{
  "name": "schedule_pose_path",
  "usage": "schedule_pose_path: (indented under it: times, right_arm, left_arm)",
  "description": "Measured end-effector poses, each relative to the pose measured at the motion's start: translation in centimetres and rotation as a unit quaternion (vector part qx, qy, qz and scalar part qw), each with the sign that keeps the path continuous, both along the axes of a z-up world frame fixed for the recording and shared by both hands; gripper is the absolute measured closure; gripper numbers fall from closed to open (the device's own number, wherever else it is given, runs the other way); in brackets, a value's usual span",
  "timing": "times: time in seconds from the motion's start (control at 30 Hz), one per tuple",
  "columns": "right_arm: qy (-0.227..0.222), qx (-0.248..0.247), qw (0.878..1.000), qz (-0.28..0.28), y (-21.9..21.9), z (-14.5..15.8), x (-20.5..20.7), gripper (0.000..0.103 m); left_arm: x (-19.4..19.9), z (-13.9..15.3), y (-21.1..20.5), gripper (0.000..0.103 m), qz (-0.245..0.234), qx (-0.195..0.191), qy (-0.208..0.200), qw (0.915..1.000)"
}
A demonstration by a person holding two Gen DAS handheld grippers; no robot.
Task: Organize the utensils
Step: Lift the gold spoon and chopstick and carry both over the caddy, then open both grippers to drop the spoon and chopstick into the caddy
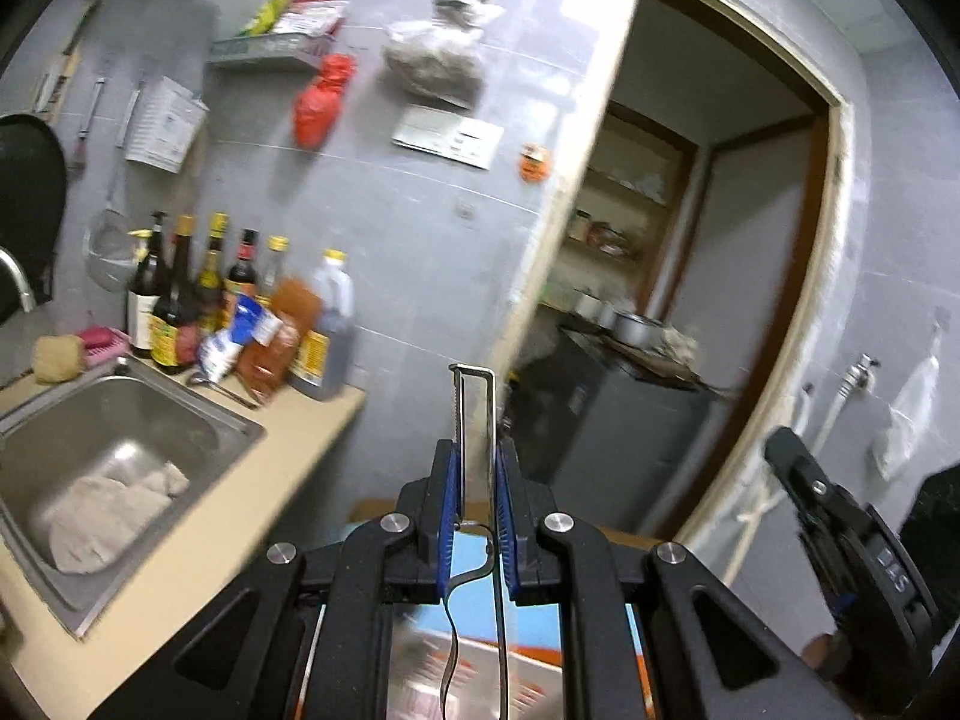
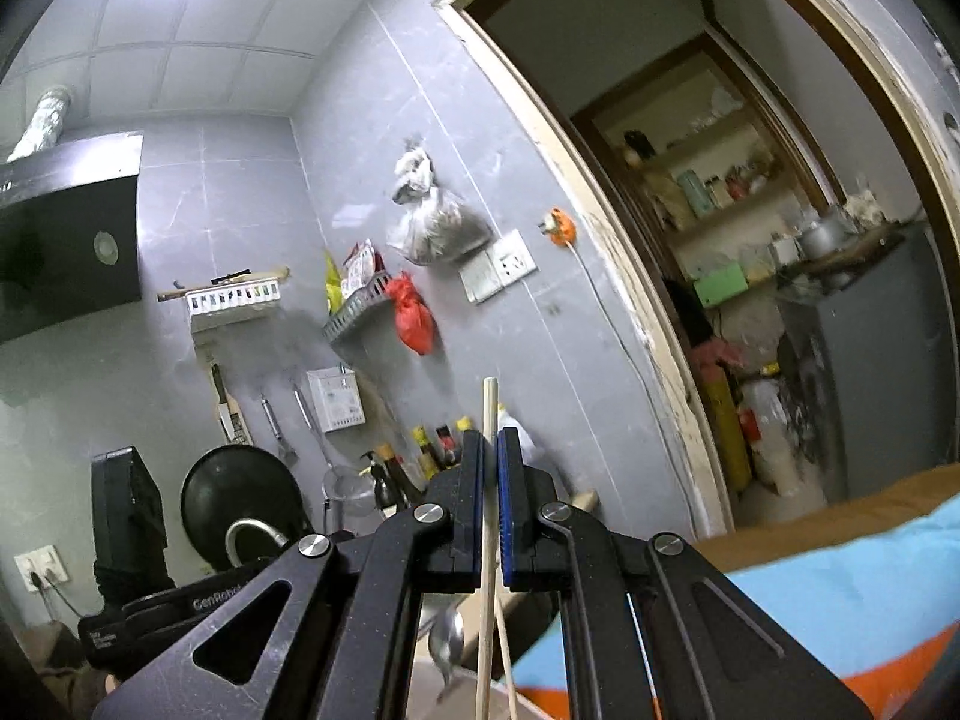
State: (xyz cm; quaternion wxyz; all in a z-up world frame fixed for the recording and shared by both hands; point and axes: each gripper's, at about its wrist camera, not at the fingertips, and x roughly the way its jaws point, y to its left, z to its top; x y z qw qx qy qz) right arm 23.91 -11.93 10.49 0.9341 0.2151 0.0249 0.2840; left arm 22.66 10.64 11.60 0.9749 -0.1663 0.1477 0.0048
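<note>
Utensils being carried: left gripper (image 1: 478, 480) clamping a metal peeler (image 1: 474, 420), right gripper (image 2: 495, 468) clamping wooden chopsticks (image 2: 489, 480); next needing a holder to set them into.

Beige countertop (image 1: 198, 531) with steel sink (image 1: 180, 396), sauce bottles (image 1: 180, 300) (packets alongside), sponge (image 1: 57, 357).

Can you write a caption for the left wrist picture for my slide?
Left gripper shut on a metal peeler, held up beside the kitchen sink.
</note>
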Motion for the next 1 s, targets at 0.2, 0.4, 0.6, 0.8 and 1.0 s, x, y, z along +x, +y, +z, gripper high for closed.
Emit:
schedule_pose_path:
  times: [0.2,0.4,0.6,0.8,1.0]
  right_arm:
    - [-0.007,-0.036,0.999,-0.022,2.8,-1.6,1.4,0.098]
    - [0.010,-0.057,0.998,-0.031,3.6,-3.6,2.3,0.098]
    - [0.023,-0.078,0.996,-0.033,4.0,-5.1,3.1,0.098]
    - [0.027,-0.106,0.994,-0.032,4.5,-5.9,3.2,0.098]
    - [0.049,-0.126,0.991,-0.020,4.6,-6.6,3.0,0.098]
  left_arm:
    - [2.2,-1.9,2.8,0.091,0.025,0.001,-0.002,0.9997]
    - [3.4,-4.5,2.7,0.091,0.024,0.012,0.009,0.9996]
    - [3.7,-6.3,1.5,0.091,0.022,0.041,0.015,0.9988]
    - [3.3,-7.0,0.9,0.091,0.015,0.055,0.024,0.9981]
    - [3.2,-7.4,1.3,0.090,-0.015,0.034,0.061,0.9974]
